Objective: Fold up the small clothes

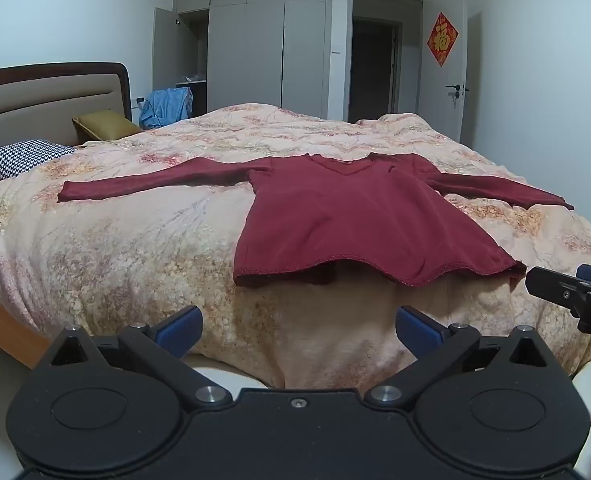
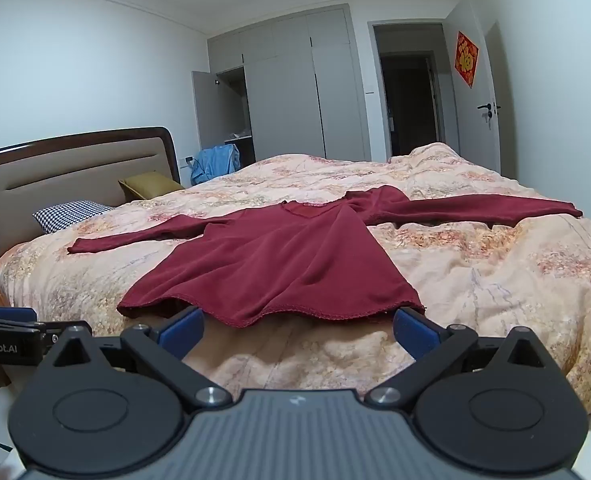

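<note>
Bed (image 1: 135, 240) covered by a peach floral quilt (image 2: 495, 280). Padded headboard (image 1: 35, 104) at left, with a houndstooth pillow (image 1: 23, 152) and an olive cushion (image 1: 103, 122) against it. Blue cloth (image 1: 169, 106) beyond the bed. Grey wardrobe (image 1: 255, 40) on the far wall, one door open. Dark doorway (image 1: 375, 68); red diamond decoration (image 1: 442, 38) on the white door (image 2: 475, 112).

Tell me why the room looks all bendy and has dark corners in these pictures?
Left wrist view: the fisheye lens curves the wall and bed edges and leaves black corners; the light is dim and bluish. Right wrist view: the same bending, the headboard bows, the red shirt stays sharp, and its hem casts a soft shadow on the quilt.
</note>
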Demonstrator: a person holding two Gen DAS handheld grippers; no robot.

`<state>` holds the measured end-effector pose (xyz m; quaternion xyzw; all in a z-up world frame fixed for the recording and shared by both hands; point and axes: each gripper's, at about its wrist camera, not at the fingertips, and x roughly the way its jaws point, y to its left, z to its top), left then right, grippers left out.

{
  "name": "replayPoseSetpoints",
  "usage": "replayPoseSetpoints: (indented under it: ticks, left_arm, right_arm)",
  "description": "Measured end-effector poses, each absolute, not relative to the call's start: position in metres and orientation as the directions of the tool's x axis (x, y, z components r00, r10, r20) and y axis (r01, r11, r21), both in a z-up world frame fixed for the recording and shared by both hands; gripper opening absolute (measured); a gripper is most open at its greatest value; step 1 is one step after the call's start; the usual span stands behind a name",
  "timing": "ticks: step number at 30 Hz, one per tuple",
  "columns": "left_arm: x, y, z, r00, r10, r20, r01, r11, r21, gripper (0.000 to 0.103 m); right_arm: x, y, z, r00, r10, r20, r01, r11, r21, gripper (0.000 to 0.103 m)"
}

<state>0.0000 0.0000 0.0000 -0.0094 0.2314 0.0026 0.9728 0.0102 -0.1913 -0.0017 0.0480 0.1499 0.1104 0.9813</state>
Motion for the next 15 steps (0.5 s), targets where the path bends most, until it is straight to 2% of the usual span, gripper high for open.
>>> replayPoseSetpoints:
  ticks: [15]
  left_arm:
    - [0.0, -0.0001, 0.0, 0.892, 0.001, -0.452, -0.009, 1.0, -0.017, 0.102]
  right_arm:
    - [0.0095, -0.1908, -0.0026, 0.931, 0.232, -0.282, -0.204, 0.971, 0.125, 0.103]
